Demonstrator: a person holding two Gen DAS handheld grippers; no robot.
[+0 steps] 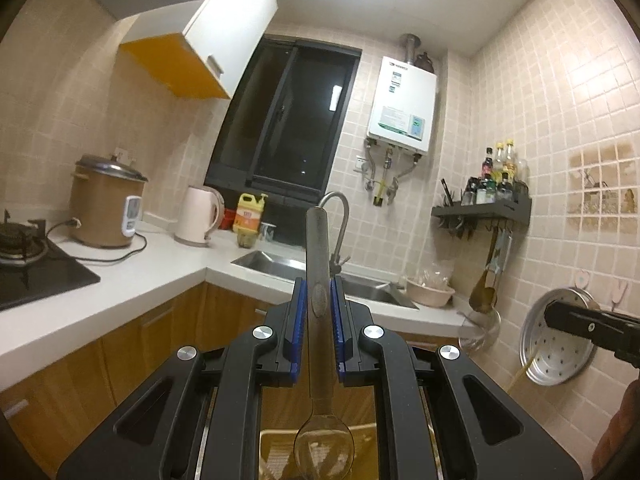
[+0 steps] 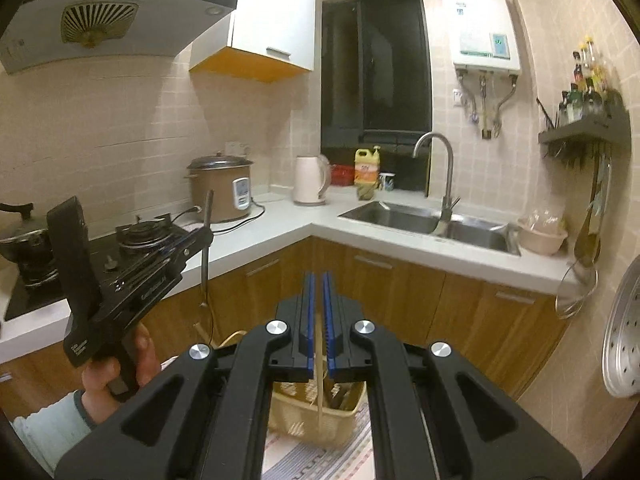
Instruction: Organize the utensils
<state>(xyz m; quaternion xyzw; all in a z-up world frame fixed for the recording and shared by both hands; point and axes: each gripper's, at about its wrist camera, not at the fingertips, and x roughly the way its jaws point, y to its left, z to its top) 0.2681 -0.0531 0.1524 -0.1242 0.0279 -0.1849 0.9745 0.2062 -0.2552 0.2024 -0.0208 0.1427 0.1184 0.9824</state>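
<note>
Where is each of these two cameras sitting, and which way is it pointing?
Left wrist: rides the left gripper, looking along its fingers, shut on a spoon, toward the sink; the right gripper shows at the right edge.
Right wrist: rides the right gripper, shut on a chopstick above a basket; the person's hand shows.
Shared: sink, kettle, rice cooker.

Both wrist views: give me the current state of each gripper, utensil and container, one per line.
left gripper: shut on the spoon handle.
spoon: clamped, bowl toward the camera, handle pointing away.
right gripper: shut on a thin chopstick.
chopstick: pinched, hanging down toward the basket.
yellow basket: on the floor mat, utensils inside.
upper cabinet: door closed.
rice cooker: lid on, cord attached.
faucet: no water visible.
</note>
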